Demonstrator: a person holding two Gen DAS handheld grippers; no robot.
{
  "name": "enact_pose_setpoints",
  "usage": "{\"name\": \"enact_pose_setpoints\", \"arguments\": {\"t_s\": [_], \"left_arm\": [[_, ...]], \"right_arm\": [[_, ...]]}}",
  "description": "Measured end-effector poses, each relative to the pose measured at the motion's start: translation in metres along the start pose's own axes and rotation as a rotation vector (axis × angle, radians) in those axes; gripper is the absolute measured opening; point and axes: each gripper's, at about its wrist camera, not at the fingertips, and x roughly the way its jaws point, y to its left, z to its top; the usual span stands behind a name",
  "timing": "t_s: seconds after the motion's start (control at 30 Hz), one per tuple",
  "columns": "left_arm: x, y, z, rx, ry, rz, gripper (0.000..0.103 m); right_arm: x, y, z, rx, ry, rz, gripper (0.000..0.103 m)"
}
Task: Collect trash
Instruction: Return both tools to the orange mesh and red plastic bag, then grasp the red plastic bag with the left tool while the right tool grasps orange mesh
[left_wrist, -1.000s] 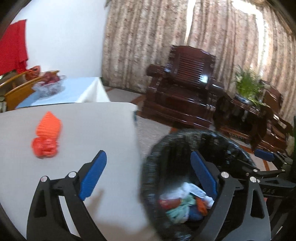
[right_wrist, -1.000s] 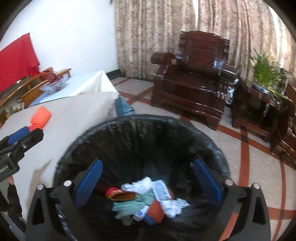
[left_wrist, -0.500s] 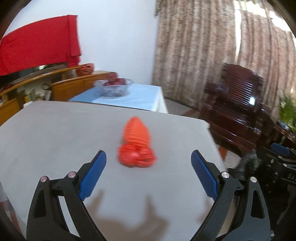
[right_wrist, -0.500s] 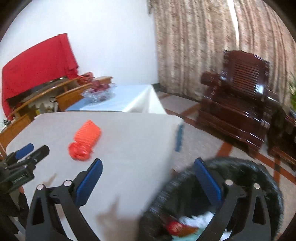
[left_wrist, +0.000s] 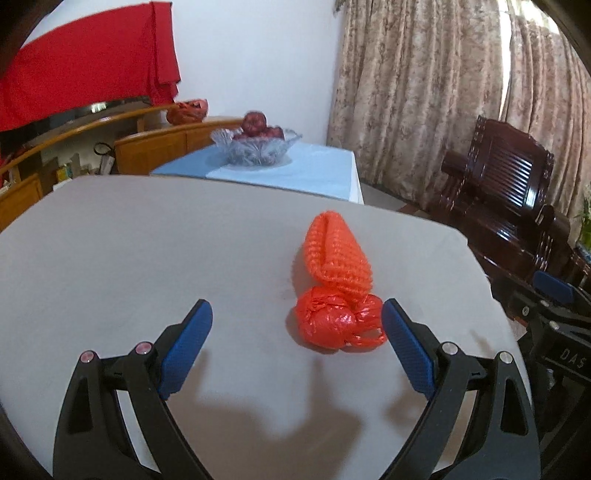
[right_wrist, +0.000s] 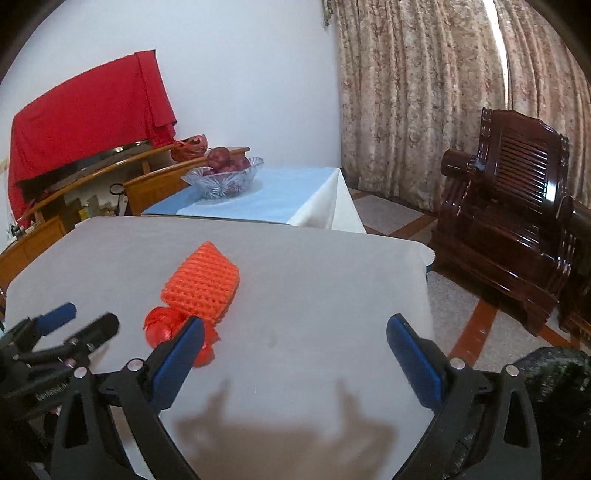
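On the left side we hold the left claw (left_wrist: 296, 334) low over the grey worktop (left_wrist: 129, 251), with its two blue pads far apart and nothing between them yet. We keep it so wide because the trash in front is soft and bulky. The red plastic bag (left_wrist: 334, 319), knotted into a ball, lies just ahead, nearer to the right pad than to the left one; it seems almost at that pad, but we cannot tell if it touches. Behind the bag, and touching it, lies the orange foam fruit net (left_wrist: 338, 254), with its long side pointing away from us. Both pieces rest near the right edge of the worktop, so we judge that one grasp of the bag comes next, and the net may need a second one.

More to the right, the right claw (right_wrist: 294, 350) is also fully open and carries nothing. It hangs above a bare part of the worktop, and the bag is partly hidden behind its left pad. At the far right, low beside the worktop, we see the rim of the black-lined trash bin (right_wrist: 550, 373). We think this claw waits here so that the way to the bin is short.
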Motion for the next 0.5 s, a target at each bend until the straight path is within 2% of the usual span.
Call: {"name": "enact_pose_setpoints", "arguments": {"t_s": [0.07, 0.13, 0.37, 0.5], "left_arm": [[0.012, 0.000, -0.003, 0.002, 0.016, -0.006, 0.090], [0.026, -0.002, -0.003, 0.004, 0.046, -0.015, 0.085], [0.064, -0.007, -0.008, -0.015, 0.168, -0.070, 0.076], [0.076, -0.012, -0.011, -0.013, 0.223, -0.097, 0.051]], "right_arm": [[0.007, -0.001, 0.000, 0.005, 0.005, -0.003, 0.097], [0.013, -0.004, 0.000, 0.005, 0.007, -0.006, 0.097], [0.025, -0.006, -0.002, 0.000, 0.020, -0.010, 0.097], [0.029, -0.006, -0.003, -0.002, 0.026, -0.007, 0.097]]}}
